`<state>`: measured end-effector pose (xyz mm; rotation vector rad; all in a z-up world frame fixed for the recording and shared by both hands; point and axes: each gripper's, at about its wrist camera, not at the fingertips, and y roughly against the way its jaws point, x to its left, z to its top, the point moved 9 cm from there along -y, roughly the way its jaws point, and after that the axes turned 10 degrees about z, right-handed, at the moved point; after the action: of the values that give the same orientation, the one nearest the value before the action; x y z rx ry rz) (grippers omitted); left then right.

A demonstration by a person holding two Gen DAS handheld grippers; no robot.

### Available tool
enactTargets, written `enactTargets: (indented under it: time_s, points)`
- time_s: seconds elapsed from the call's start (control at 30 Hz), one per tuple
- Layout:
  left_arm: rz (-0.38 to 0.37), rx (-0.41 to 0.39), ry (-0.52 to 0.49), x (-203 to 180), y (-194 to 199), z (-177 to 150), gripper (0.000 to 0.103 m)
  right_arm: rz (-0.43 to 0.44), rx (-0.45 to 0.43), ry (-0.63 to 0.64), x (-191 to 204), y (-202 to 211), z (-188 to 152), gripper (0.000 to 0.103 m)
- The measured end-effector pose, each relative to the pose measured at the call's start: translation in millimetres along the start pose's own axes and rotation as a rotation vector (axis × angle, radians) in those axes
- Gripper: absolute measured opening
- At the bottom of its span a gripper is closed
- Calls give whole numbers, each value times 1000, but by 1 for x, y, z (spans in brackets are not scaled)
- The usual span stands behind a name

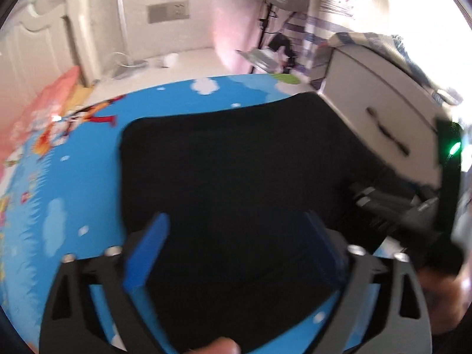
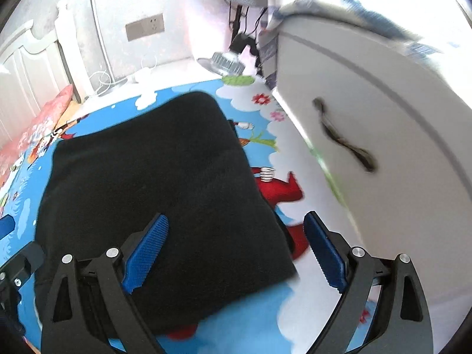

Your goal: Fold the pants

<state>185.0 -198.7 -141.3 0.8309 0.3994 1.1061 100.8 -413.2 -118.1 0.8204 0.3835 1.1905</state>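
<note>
Black pants [image 1: 236, 171] lie folded into a compact rectangle on a blue cartoon play mat [image 1: 73, 183]. My left gripper [image 1: 236, 253] is open and empty, with its blue fingers hovering over the near part of the pants. My right gripper [image 2: 239, 253] is open and empty over the near right edge of the pants [image 2: 147, 183]; its left finger is above the fabric and its right finger is above the mat [image 2: 265, 309]. The right gripper's body [image 1: 413, 206] shows at the right in the left wrist view. The left gripper's edge [image 2: 14, 259] shows at the far left in the right wrist view.
A white cabinet [image 2: 368, 112] with a dark handle stands close on the right, next to the pants. A white bed frame [image 2: 26, 67] and a pink cushion [image 2: 44, 124] are at the left. A fan [image 2: 230, 56] and cables stand against the back wall.
</note>
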Motion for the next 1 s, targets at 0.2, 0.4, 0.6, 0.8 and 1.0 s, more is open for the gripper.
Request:
enactTargets:
  time_s: [0.2,0.4,0.6,0.8,1.0]
  points:
    - [-40,-79,54,11,46,-18,101,-10,-23,-29,-4,54,-27,89]
    - [-106,-117,80,-4,88,-30,101,-14,-30,-12,-3,72,-40,89]
    - [-93,-137,52,-19,102,-30,101,-15,-52,-12,-2,80,-36,89]
    - [-61,-160,50,-16,107,-25,101,-13,-58,-3,0,82,-34,89]
    - [-71,-150,41,-17,106,-27,101,-12,-59,-6,0,82,-34,89]
